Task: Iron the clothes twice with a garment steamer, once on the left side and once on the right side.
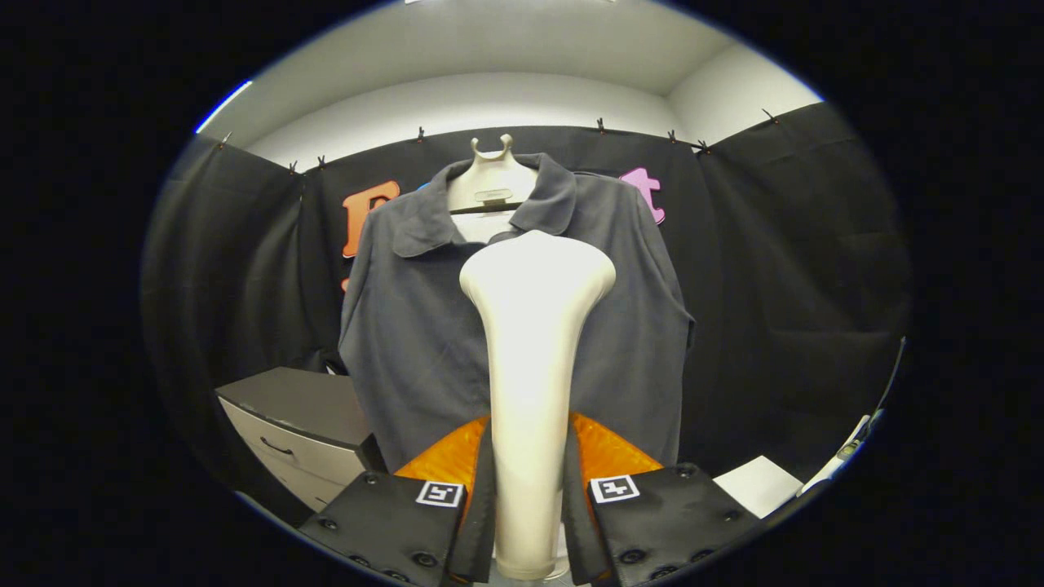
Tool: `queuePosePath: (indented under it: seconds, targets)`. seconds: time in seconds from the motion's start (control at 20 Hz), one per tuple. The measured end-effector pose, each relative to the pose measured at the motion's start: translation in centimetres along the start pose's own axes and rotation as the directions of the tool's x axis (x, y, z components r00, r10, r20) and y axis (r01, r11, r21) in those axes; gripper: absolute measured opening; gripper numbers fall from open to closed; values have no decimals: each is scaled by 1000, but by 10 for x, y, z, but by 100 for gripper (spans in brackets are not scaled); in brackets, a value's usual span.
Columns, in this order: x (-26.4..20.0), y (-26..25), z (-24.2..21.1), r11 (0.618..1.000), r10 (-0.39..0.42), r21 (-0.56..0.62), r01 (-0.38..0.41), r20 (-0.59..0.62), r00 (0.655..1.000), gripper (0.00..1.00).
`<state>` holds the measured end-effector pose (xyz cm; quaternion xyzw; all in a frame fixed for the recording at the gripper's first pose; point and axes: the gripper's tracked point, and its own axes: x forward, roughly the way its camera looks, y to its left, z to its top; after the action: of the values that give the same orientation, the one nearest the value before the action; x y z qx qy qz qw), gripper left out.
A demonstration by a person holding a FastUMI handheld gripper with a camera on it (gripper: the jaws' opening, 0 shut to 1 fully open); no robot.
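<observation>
Gripper view showed the gripper closed on the garment steamer, its two fingers pressing against either side of the steamer's pale handle low down. The handle stood upright between the fingers and rose ahead of them, widening into a broad rounded head at the top. That head pointed at the chest of the shirt and overlapped it just below the collar; whether the head touched the cloth could not be told.

Beyond the steamer hung the shirt, a dark grey short-sleeved one with a fold-down collar, facing the gripper. It was on a pale hanger form whose neck showed in the open collar, with a small forked top above. The front fell fairly flat with soft creases on the side left of the steamer, and the sleeves dropped down at both sides.

Down to the left of the shirt stood a cabinet with a dark top and a pale drawer front carrying a dark handle. To the right of the fingers lay a white flat surface, only a corner of it visible.

Behind everything hung the black cloth wall, clipped along its upper edge, and above it were a white wall and ceiling.
</observation>
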<state>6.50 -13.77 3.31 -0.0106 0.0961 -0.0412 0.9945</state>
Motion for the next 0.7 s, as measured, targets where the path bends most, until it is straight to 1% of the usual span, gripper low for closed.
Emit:
queuePosePath:
  seconds: [0.15,0.35,0.7]
  targets:
    - [12,-22,15,999,-29,-18,29,20,999,43]
    - [34,-36,24,999,-29,-13,29,8,1000,43]
    - [65,-48,11,1000,-31,-2,31,-36,999,43]
